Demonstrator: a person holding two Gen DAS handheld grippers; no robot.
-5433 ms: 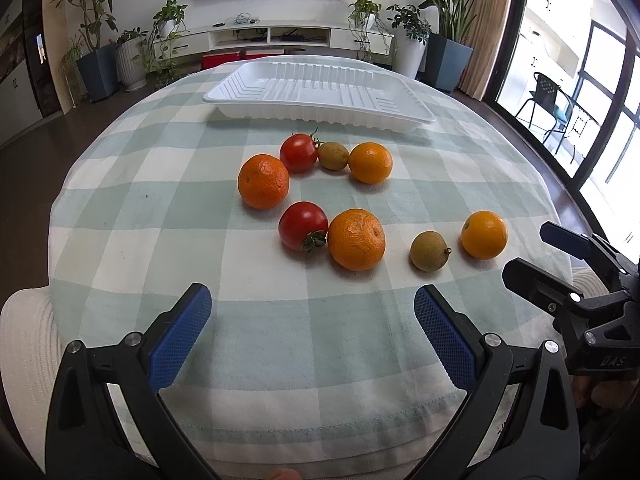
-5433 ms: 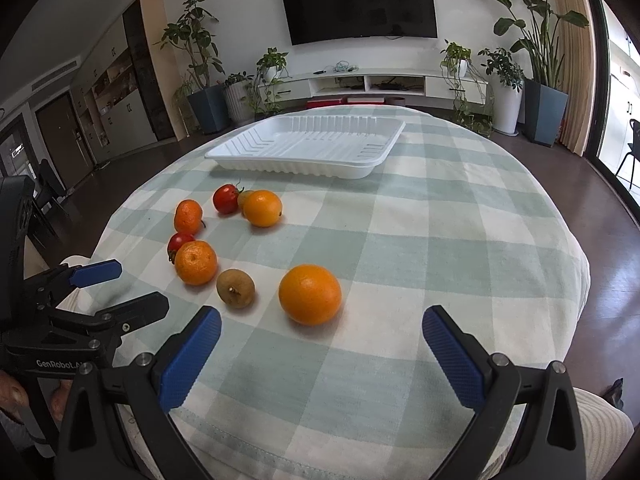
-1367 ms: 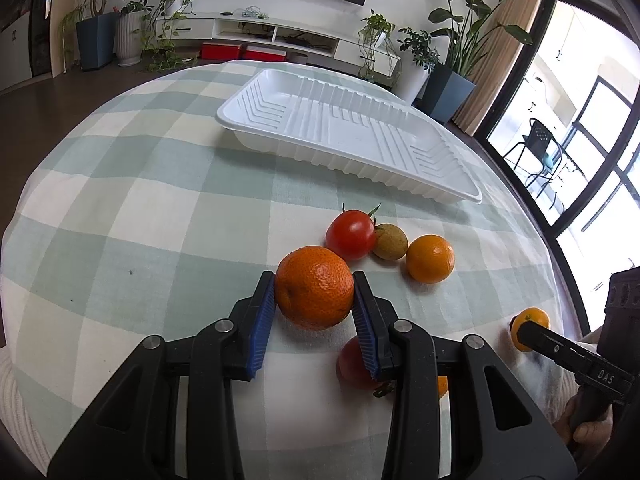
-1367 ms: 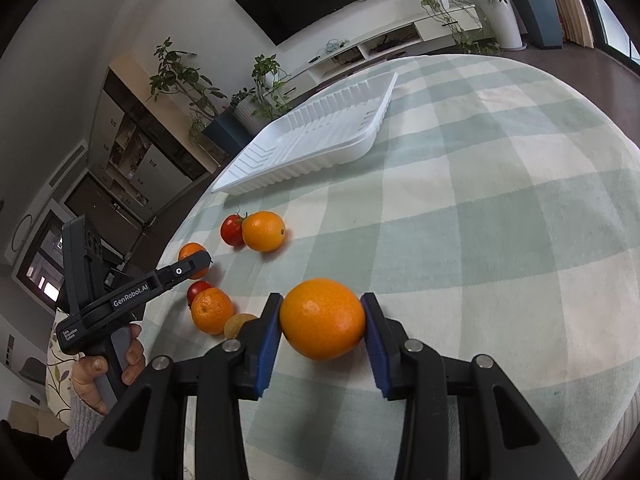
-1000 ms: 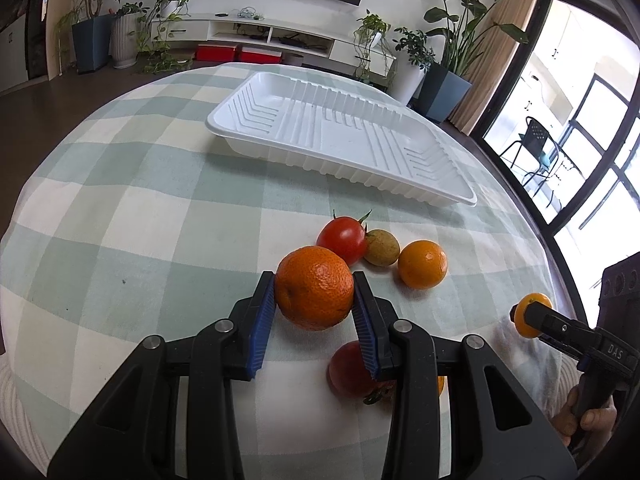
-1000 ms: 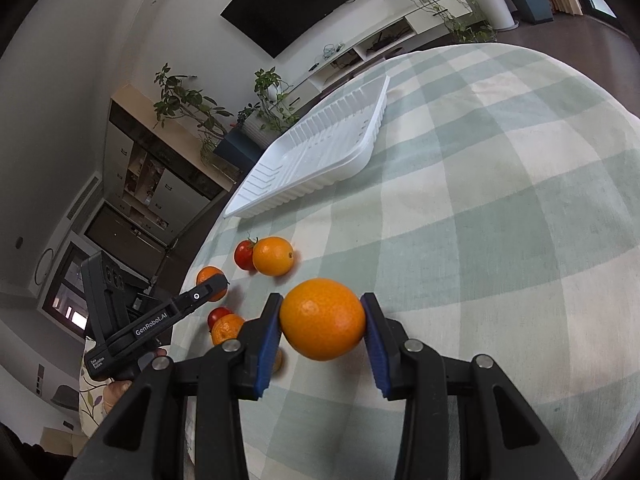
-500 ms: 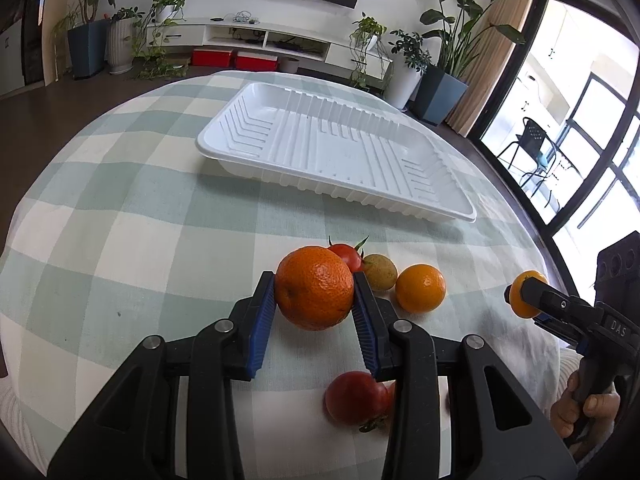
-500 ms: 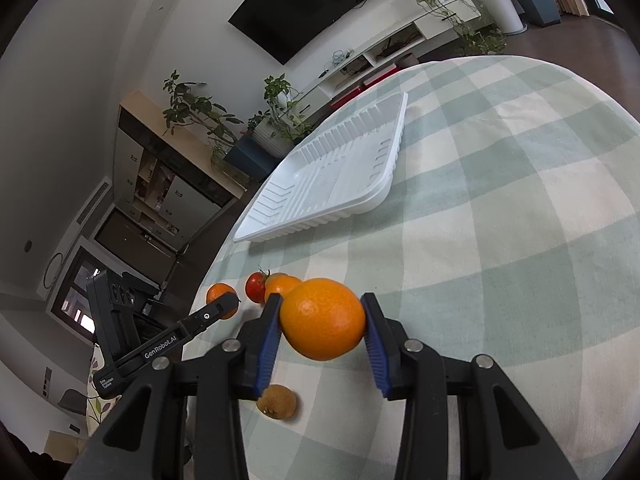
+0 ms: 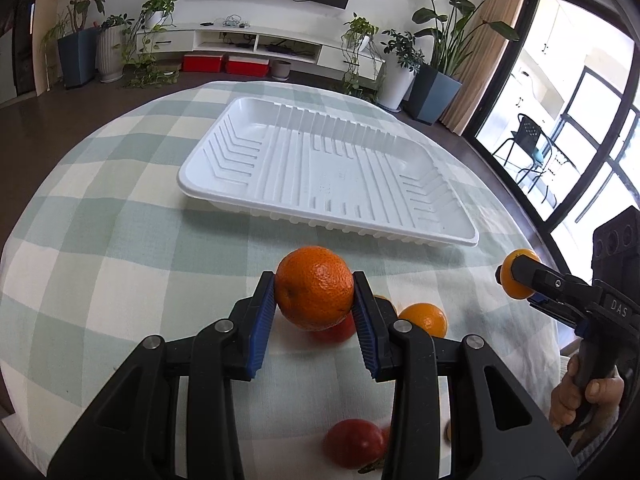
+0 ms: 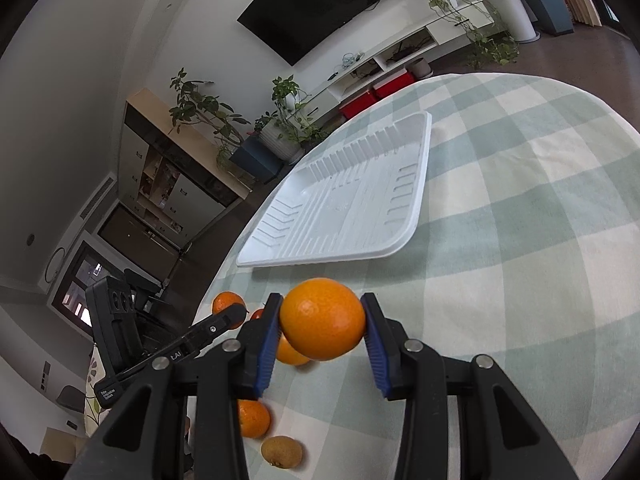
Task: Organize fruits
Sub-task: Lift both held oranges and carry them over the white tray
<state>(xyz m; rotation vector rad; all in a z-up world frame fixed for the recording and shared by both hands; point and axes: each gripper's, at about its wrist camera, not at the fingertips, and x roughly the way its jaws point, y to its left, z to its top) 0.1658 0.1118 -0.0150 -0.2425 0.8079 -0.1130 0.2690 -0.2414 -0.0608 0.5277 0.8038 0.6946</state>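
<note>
From the left wrist, the left claw (image 9: 314, 312) is seen pinching a rough-skinned orange (image 9: 314, 298), now lifted off the table (image 9: 100, 280) and carried nearer the empty white tray (image 9: 320, 168), so its placing is judged imminent; two tomatoes and one orange remain below. From the right wrist, the right claw (image 10: 322, 330) is seen pinching a smooth orange (image 10: 322, 318), likewise raised; two oranges and one kiwi (image 10: 282, 452) lie beneath.

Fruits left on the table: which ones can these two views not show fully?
- Left wrist view: tomato behind the held orange; only a red edge shows.
- Left wrist view: second tomato, partly covered by the left hand-held gripper.
- Right wrist view: orange partly behind the right hand-held gripper.
</note>
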